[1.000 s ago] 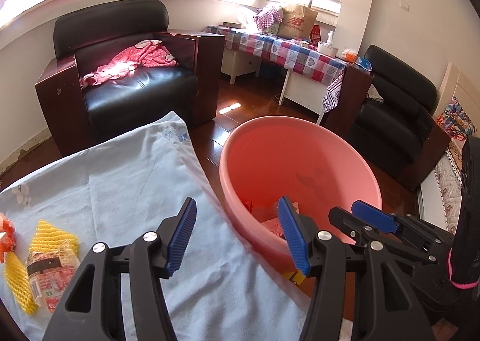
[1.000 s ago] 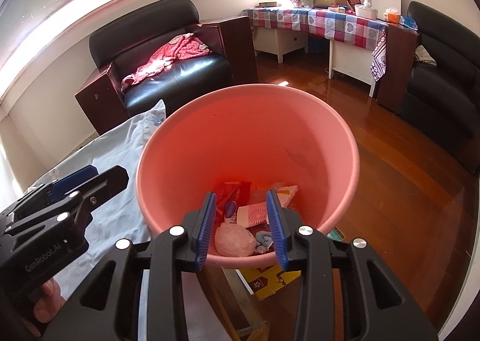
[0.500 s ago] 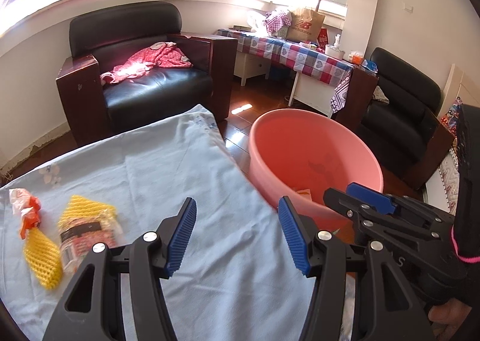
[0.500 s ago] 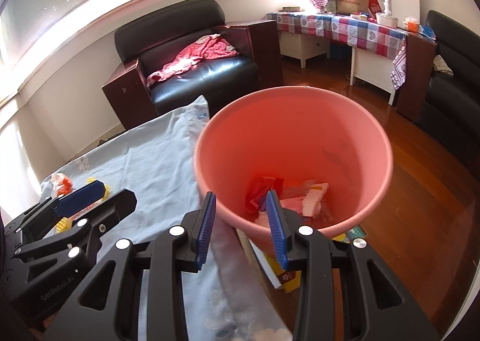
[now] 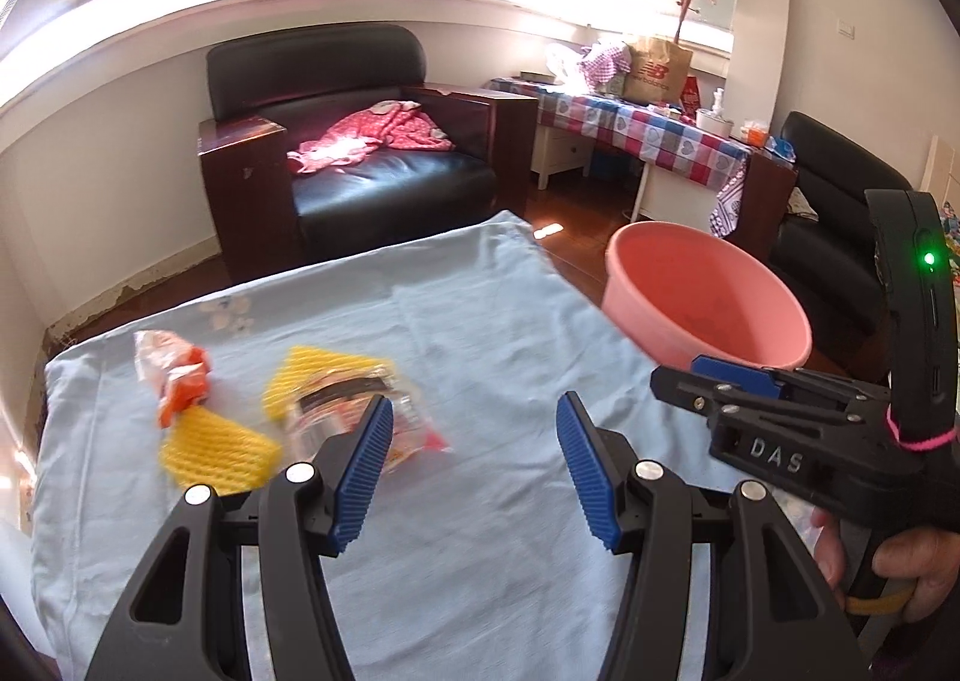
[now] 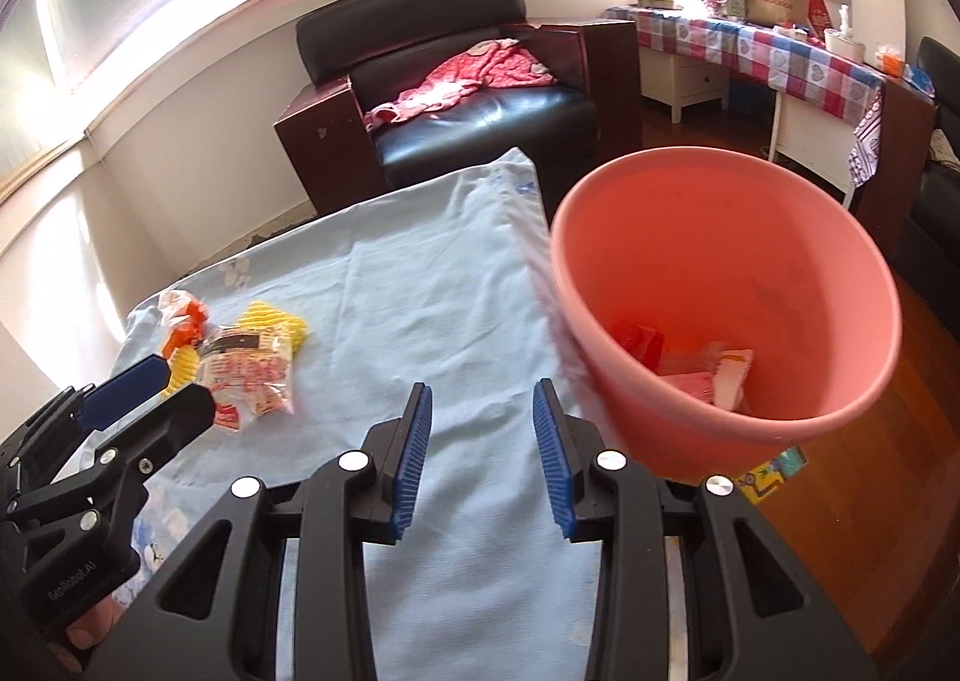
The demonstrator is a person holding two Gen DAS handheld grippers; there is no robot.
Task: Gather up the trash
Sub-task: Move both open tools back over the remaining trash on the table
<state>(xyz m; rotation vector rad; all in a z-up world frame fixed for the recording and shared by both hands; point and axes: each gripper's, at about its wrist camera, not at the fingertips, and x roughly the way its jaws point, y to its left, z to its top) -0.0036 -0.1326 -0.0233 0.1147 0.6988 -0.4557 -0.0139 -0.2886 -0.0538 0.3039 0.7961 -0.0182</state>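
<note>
my left gripper has its jaws wide apart with nothing between the blue ribbed pads, only the light blue cloth showing in the gap. my right gripper has its jaws partly apart, narrower than the left, and likewise holds nothing; cloth shows between its pads too. both grippers hover over the near part of the cloth-covered table and touch nothing on it. in the left wrist view the right gripper stands just to the right, gripped by a hand at the lower right corner.

the remaining trash lies together near the table's left edge. a clear printed snack wrapper lies on a yellow foam fruit net; a second piece of yellow net lies just beside it toward the near edge, and a crumpled orange and clear wrapper touches it on the side nearest the left edge. in the left wrist view the snack wrapper sits just beyond my left finger tip; this area is blurred.

a pink plastic basin stands off the table's right edge, lower than the tabletop, with red and pink wrappers in its bottom. past the far edge stands a black leather armchair with a red garment on its seat.
</note>
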